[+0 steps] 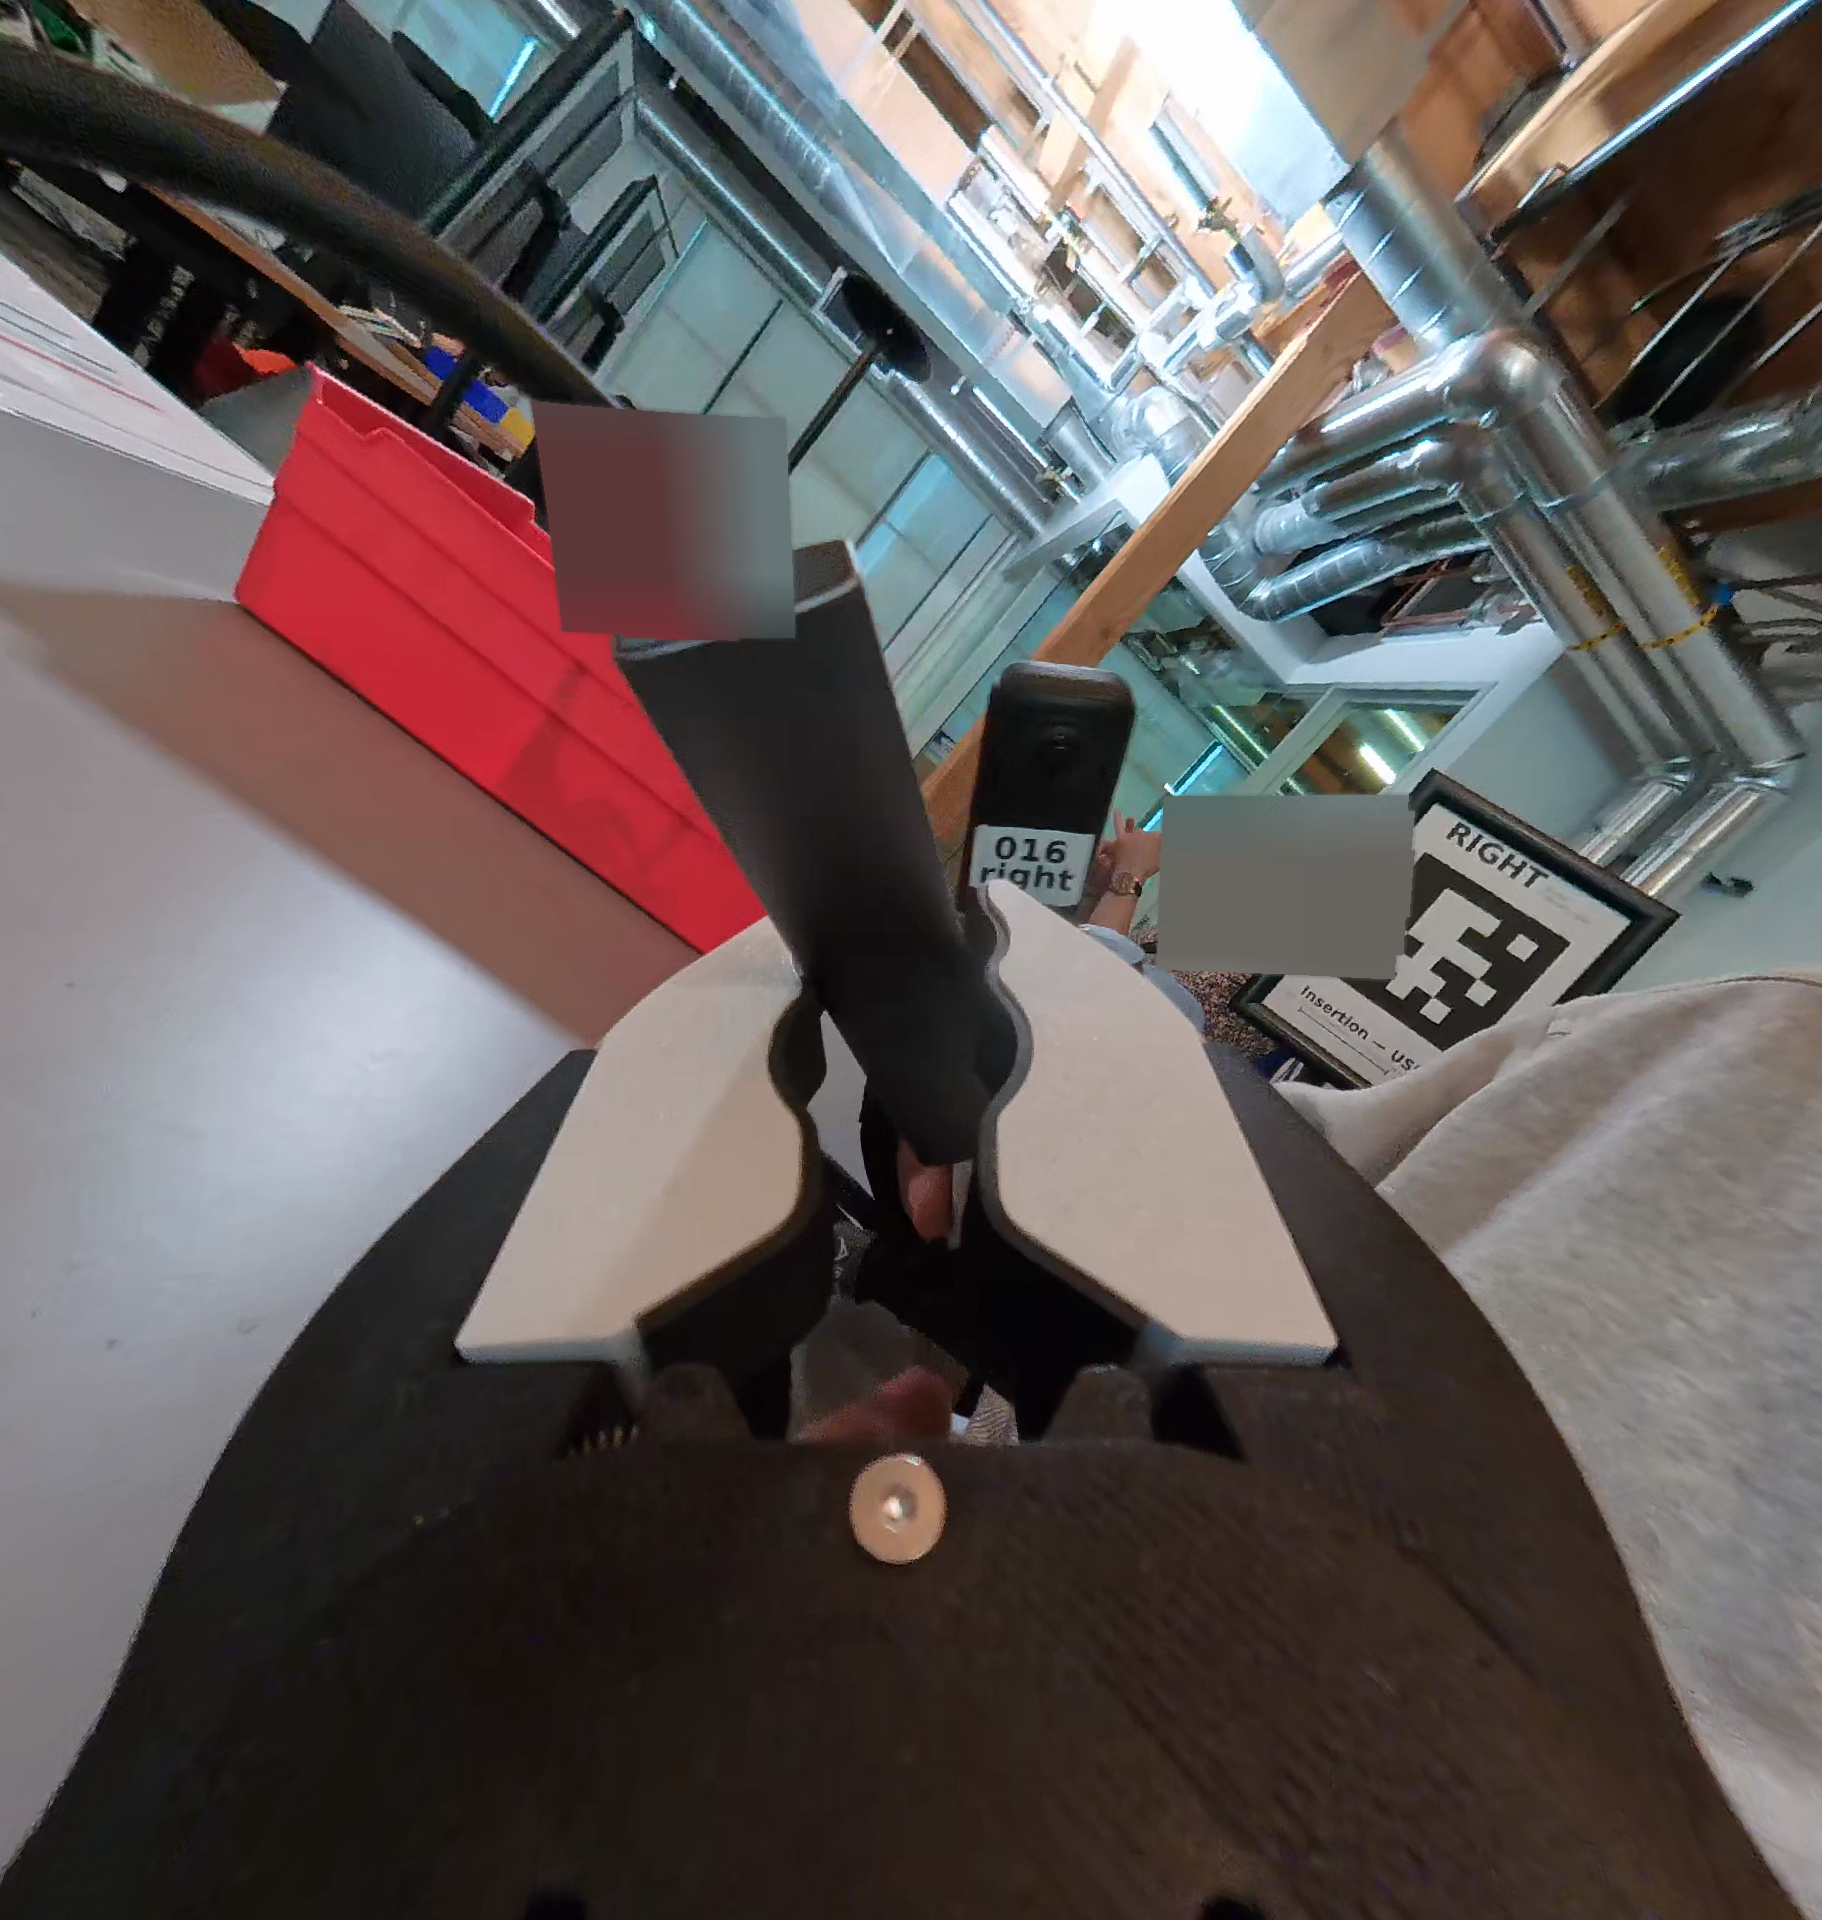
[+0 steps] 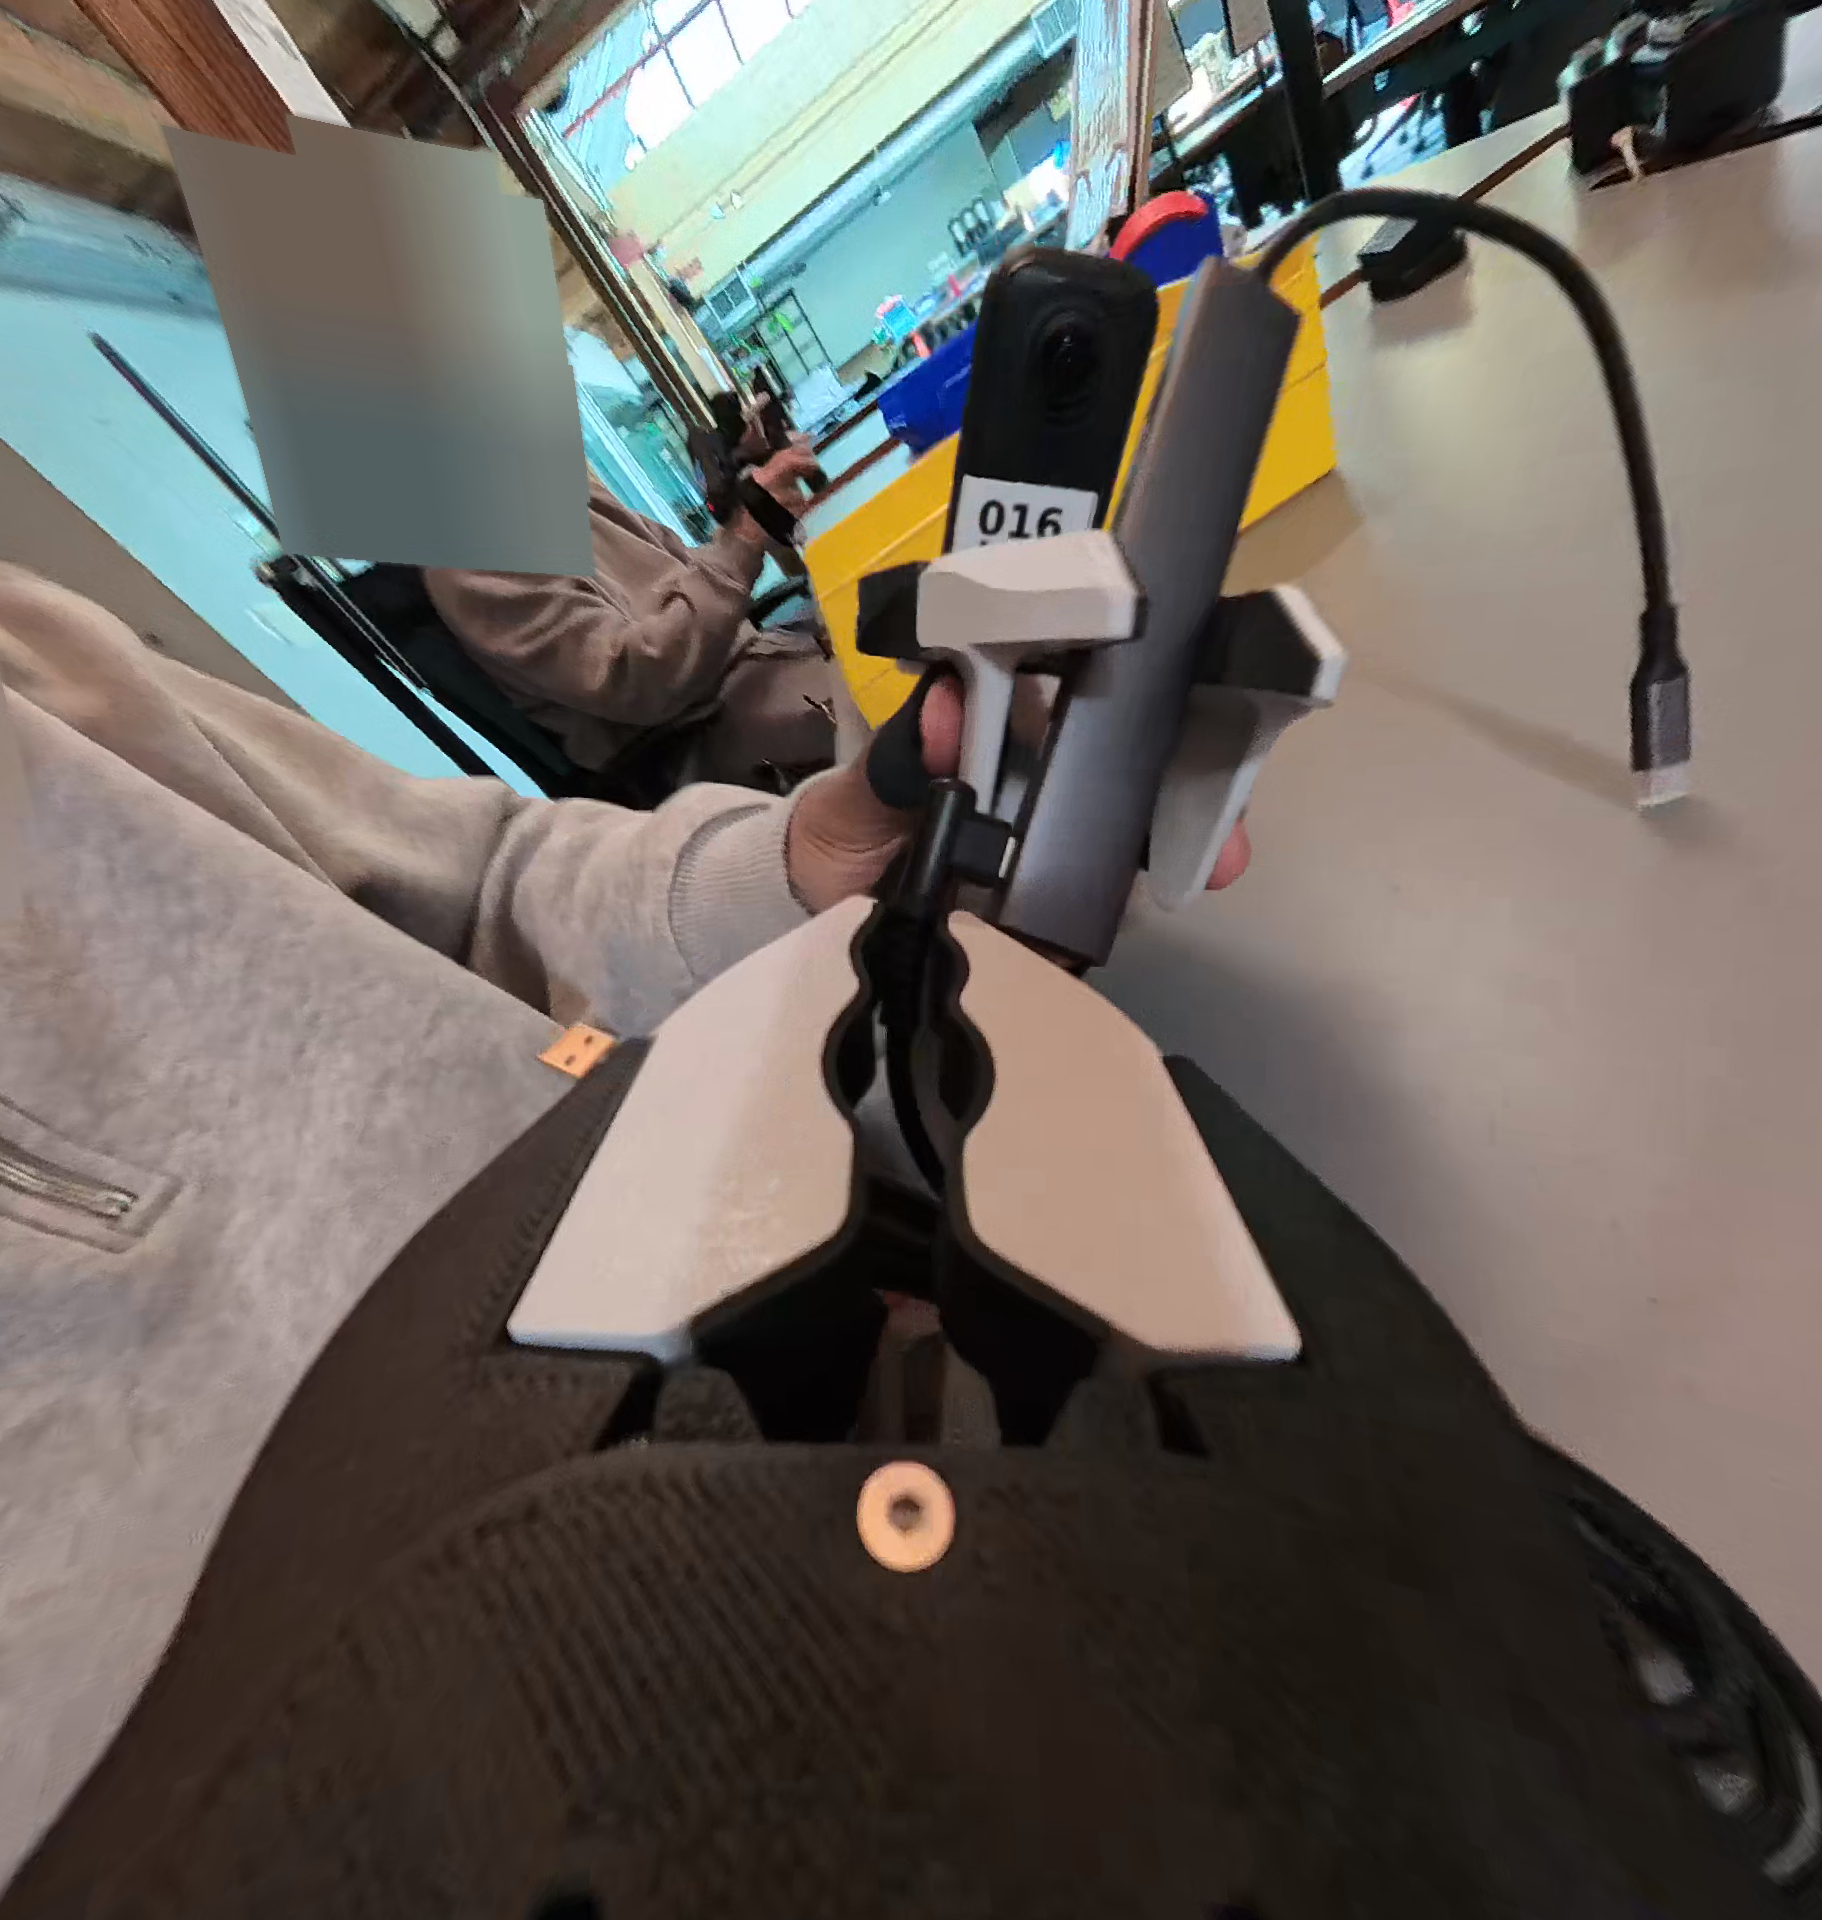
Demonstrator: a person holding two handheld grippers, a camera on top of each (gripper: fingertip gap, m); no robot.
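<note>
Between our left gripper (image 1: pixel 902 1023) fingers: grey hub bar (image 1: pixel 793 790), clamped, tilted up off the worktop (image 1: pixel 211 1039); red bin (image 1: pixel 439 603) near the far edge.

Right view: right gripper (image 2: pixel 912 977) shut on a black cable (image 2: pixel 912 997) plugged into the hub; loose plug (image 2: pixel 1660 743) dangles above the worktop. Risk, we judge: pulling apart could strain the connector or slip the bar.

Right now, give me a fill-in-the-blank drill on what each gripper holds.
The left gripper is shut on the grey hub, the right gripper on a black ___.
In the left wrist view, the near bin is ___.
In the right wrist view, the bin nearest the hub is ___.
Missing words: cable, red, yellow.
</note>
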